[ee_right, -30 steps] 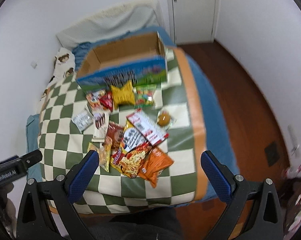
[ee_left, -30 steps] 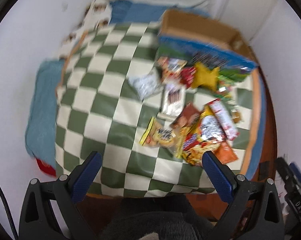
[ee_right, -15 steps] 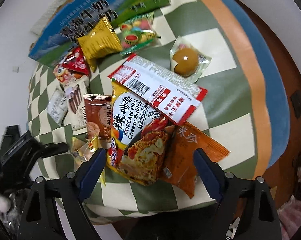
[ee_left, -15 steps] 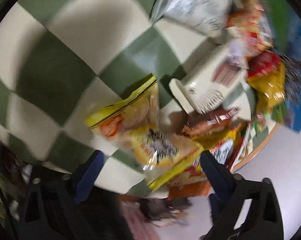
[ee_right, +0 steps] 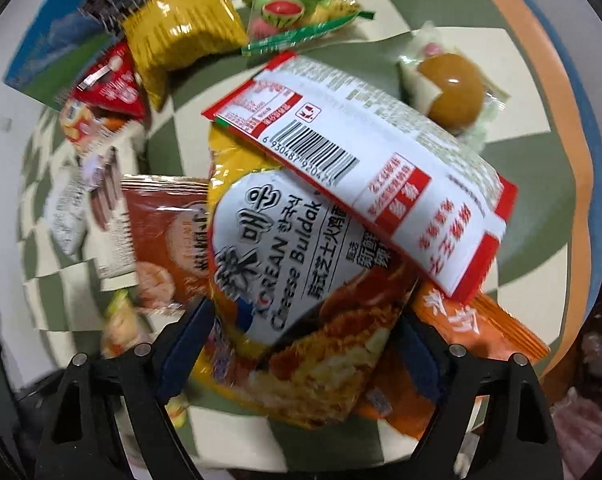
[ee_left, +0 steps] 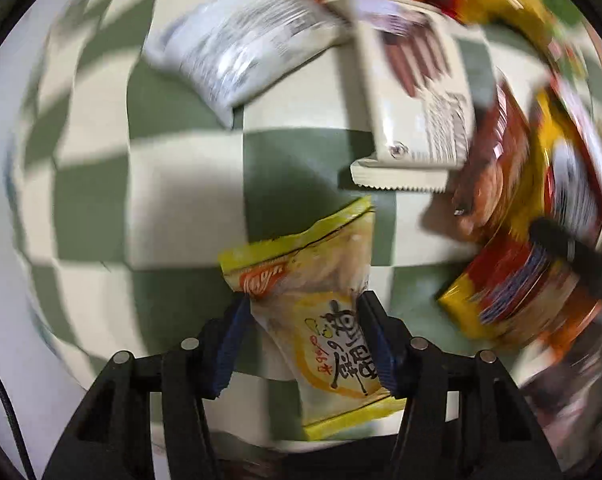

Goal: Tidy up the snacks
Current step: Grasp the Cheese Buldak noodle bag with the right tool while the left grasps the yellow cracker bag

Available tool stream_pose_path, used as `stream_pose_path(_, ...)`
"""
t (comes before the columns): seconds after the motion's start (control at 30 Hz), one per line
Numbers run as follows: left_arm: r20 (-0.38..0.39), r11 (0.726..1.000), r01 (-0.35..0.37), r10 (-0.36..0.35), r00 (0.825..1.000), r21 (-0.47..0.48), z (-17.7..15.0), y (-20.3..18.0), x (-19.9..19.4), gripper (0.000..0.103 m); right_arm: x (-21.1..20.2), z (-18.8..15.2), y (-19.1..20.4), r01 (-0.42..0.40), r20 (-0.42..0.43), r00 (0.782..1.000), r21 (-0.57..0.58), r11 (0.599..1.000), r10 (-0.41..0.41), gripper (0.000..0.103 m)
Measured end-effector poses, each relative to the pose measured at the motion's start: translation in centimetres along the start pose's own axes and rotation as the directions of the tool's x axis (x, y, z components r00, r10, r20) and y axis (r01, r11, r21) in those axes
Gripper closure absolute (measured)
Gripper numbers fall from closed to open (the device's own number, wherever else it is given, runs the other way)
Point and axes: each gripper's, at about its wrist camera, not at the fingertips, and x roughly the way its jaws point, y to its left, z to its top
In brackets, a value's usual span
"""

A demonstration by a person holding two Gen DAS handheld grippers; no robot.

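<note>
My left gripper (ee_left: 303, 316) points straight down at the green-and-white checked cloth (ee_left: 181, 184). Its jaws are closing, and both blue pads pinch a yellow snack packet (ee_left: 321, 280) that crumples between them. My right gripper (ee_right: 305, 332) also points down, over the snack pile. Between its pads sits the yellow cheese noodle packet (ee_right: 285, 248), its edges touching both. A red-and-white packet (ee_right: 381, 168) lies across the noodle packet's top. An orange packet (ee_right: 481, 328) sticks out from under it.
A cream chocolate-stick packet (ee_left: 417, 92) and a silver packet (ee_left: 237, 40) lie beyond the left gripper. Near the right gripper are a brown packet (ee_right: 161, 240), a wrapped bun (ee_right: 453, 88), a yellow pouch (ee_right: 181, 28), a fruit-candy bag (ee_right: 297, 12) and a blue box (ee_right: 53, 52).
Both grippers came down from high above the bed to the snacks. The left jaws narrowed onto the yellow packet. The right jaws narrowed a little around the noodle packet.
</note>
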Motion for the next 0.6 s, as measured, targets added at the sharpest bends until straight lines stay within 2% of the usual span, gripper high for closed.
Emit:
stream_pose_path(0.07,0.022,0.998,-0.035,0.034,0.999,0.045,-0.2,-0.7,-0.1,0.047,0.9,0.0,1.5,0.040,0.005,0.999,-0.055,0.998,-0.039,0.017)
stream_pose_path(0.1,0.024,0.999,-0.021,0.020,1.000,0.035,-0.2,-0.8,-0.1,0.047,1.0,-0.2,2.3,0.056,0.008,0.998,-0.093,0.994,-0.056,0.018)
stream_pose_path(0.13,0.015,1.000,0.004,-0.004,1.000,0.007,-0.3,-0.6,0.2,0.046,1.2,-0.5,3.3,0.071,0.011,0.997,-0.151,0.986,-0.070,0.019)
stream_pose_path(0.2,-0.024,0.992,0.083,-0.086,0.996,-0.100,-0.6,1.4,1.8,0.036,1.3,-1.4,4.6,0.078,-0.001,0.997,-0.262,0.962,-0.081,0.022)
stream_pose_path(0.27,-0.052,0.965,0.161,-0.176,0.983,-0.208,-1.1,2.8,3.0,0.032,1.9,-2.5,5.9,0.082,-0.025,0.995,-0.342,0.936,-0.096,0.022)
stream_pose_path(0.33,-0.046,0.926,0.218,-0.243,0.969,-0.307,-1.7,3.8,3.8,0.032,2.6,-3.3,6.6,0.083,-0.043,0.993,-0.379,0.922,-0.107,0.022)
stream_pose_path(0.4,-0.028,0.896,0.249,-0.278,0.960,-0.367,-2.1,4.3,4.0,0.032,3.4,-3.8,7.1,0.080,-0.047,0.993,-0.387,0.918,-0.106,0.022)
stream_pose_path(0.43,-0.022,0.891,0.254,-0.283,0.959,-0.376,-2.2,4.4,3.9,0.032,3.5,-3.8,6.9,0.078,-0.049,0.993,-0.381,0.921,-0.104,0.022)
stream_pose_path(0.47,-0.019,0.891,0.256,-0.284,0.959,-0.374,-2.3,4.8,4.4,0.035,3.8,-3.9,7.0,0.074,-0.052,0.994,-0.370,0.926,-0.100,0.022)
stream_pose_path(0.5,-0.012,0.904,0.248,-0.269,0.963,-0.347,-2.4,4.6,4.3,0.044,4.0,-4.1,7.0,0.072,-0.055,0.994,-0.362,0.929,-0.098,0.022)
stream_pose_path(0.57,0.000,0.947,0.194,-0.201,0.980,-0.257,-2.4,3.9,3.2,0.045,4.5,-4.3,7.1,0.067,-0.068,0.993,-0.358,0.931,-0.097,0.022)
stream_pose_path(0.6,0.022,0.973,0.140,-0.138,0.990,-0.184,-2.5,3.2,2.6,0.045,4.7,-4.4,7.4,0.066,-0.078,0.992,-0.366,0.928,-0.101,0.022)
